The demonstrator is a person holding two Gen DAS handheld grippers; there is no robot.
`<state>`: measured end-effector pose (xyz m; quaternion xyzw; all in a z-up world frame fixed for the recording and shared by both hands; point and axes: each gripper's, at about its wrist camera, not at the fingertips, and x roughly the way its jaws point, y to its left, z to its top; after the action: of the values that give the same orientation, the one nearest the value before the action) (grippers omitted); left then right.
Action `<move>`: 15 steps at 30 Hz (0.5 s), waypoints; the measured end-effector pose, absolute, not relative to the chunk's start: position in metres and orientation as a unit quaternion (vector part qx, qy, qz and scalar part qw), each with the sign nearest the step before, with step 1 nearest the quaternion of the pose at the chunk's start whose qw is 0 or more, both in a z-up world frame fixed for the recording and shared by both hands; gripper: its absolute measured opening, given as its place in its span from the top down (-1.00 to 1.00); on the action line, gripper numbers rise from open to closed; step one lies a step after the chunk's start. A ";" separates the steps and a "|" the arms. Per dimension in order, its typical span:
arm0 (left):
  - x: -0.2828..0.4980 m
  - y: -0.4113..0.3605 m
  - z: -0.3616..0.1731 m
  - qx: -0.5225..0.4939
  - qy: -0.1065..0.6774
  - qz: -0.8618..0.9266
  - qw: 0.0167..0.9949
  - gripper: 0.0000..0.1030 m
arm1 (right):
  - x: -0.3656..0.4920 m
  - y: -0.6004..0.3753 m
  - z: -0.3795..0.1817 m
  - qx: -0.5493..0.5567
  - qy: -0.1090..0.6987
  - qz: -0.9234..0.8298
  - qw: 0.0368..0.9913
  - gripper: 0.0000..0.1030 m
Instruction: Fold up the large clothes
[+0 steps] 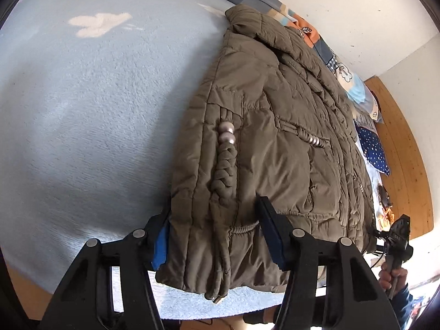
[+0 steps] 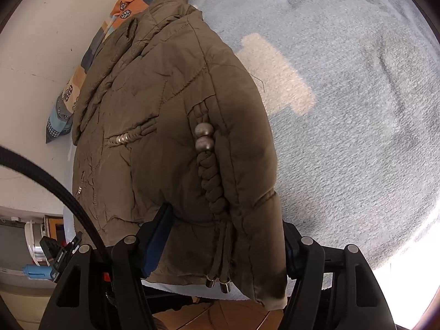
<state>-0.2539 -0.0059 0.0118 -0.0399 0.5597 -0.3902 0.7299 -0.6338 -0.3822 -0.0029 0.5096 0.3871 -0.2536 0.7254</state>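
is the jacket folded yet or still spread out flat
Spread out. The jacket lies full length on the blue blanket, collar at the far end, hem at the near edge, with no part of its body doubled over.

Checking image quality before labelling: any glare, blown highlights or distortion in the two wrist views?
Right wrist view: the pale blue fleece blanket blows out to white at the lower right edge. Left wrist view: even daylight, no glare, and the olive quilted puffer jacket is sharp. Both views: strong fisheye bending with dark corners.

Both wrist views (close, downward) share the jacket [image 1: 275, 143].
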 end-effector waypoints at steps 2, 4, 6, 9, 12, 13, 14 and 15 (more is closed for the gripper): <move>-0.259 -0.011 0.013 -0.017 0.550 -0.390 0.738 -0.12 | -0.633 -0.381 -0.003 0.509 0.388 -0.254 0.725 -0.41; -0.263 -0.015 0.017 -0.008 0.542 -0.398 0.740 -0.12 | -0.633 -0.380 -0.002 0.508 0.387 -0.251 0.728 -0.27; -0.268 -0.016 0.024 -0.006 0.529 -0.411 0.742 -0.08 | -0.633 -0.380 0.000 0.508 0.383 -0.241 0.733 -0.15; -0.275 -0.019 0.038 0.009 0.495 -0.422 0.759 0.27 | -0.636 -0.378 0.003 0.507 0.376 -0.232 0.740 -0.02; -0.270 -0.019 0.032 0.005 0.504 -0.420 0.754 0.29 | -0.637 -0.379 0.001 0.508 0.377 -0.236 0.738 -0.02; -0.269 -0.020 0.030 0.003 0.508 -0.421 0.752 0.29 | -0.637 -0.379 0.000 0.509 0.378 -0.237 0.736 -0.06; -0.267 -0.021 0.028 0.001 0.511 -0.424 0.748 0.27 | -0.637 -0.379 0.000 0.510 0.379 -0.239 0.735 -0.07; -0.266 -0.023 0.025 -0.001 0.514 -0.423 0.746 0.22 | -0.636 -0.379 -0.001 0.509 0.381 -0.241 0.733 -0.10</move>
<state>-0.2661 -0.0230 0.0254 -0.0013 0.5141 -0.4235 0.7459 -0.6358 -0.3792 -0.0009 0.5094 0.3805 -0.2408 0.7333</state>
